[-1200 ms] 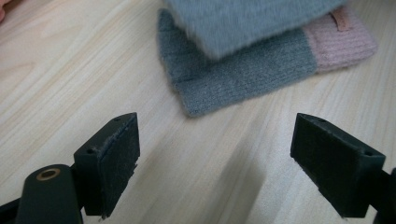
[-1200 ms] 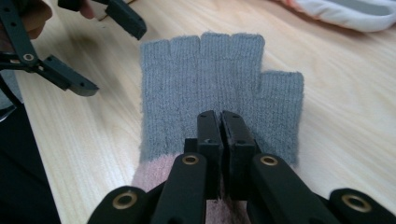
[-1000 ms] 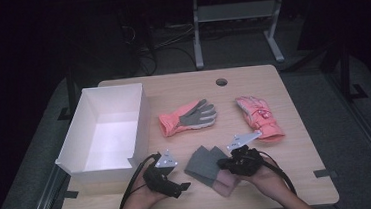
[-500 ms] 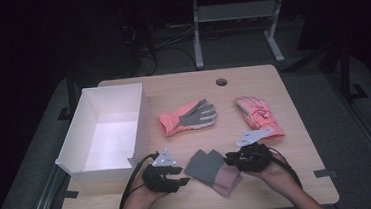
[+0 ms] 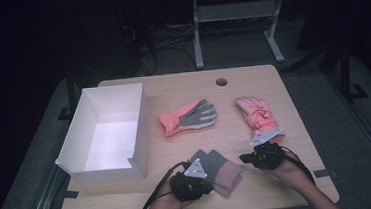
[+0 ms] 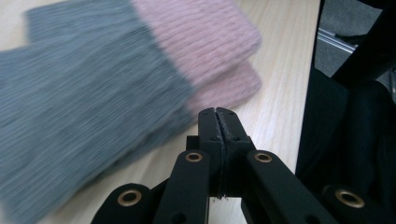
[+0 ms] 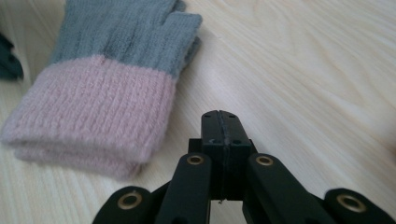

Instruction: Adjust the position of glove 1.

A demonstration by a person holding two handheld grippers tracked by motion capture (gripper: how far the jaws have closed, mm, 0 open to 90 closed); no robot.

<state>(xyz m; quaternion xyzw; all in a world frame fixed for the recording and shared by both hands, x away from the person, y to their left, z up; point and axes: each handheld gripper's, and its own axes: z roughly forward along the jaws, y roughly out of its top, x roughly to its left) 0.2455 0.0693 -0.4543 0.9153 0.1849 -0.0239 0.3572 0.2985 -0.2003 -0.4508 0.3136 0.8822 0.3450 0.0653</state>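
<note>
On the light wooden table point(image 5: 251, 79) we see an open white rectangular box point(image 5: 106, 133) at the left, then two coral work gloves: one palm-up with a grey palm point(image 5: 188, 117), one farther right point(image 5: 257, 116). Near the front edge lies the stacked pair of grey knitted gloves with pink cuffs point(image 5: 222, 170), between our grippers. Our left gripper point(image 6: 219, 122) has just been closing; its jaws meet with nothing between them, just beside the cuffs. Our right gripper point(image 7: 222, 125) is likewise pressed together, empty.
</note>
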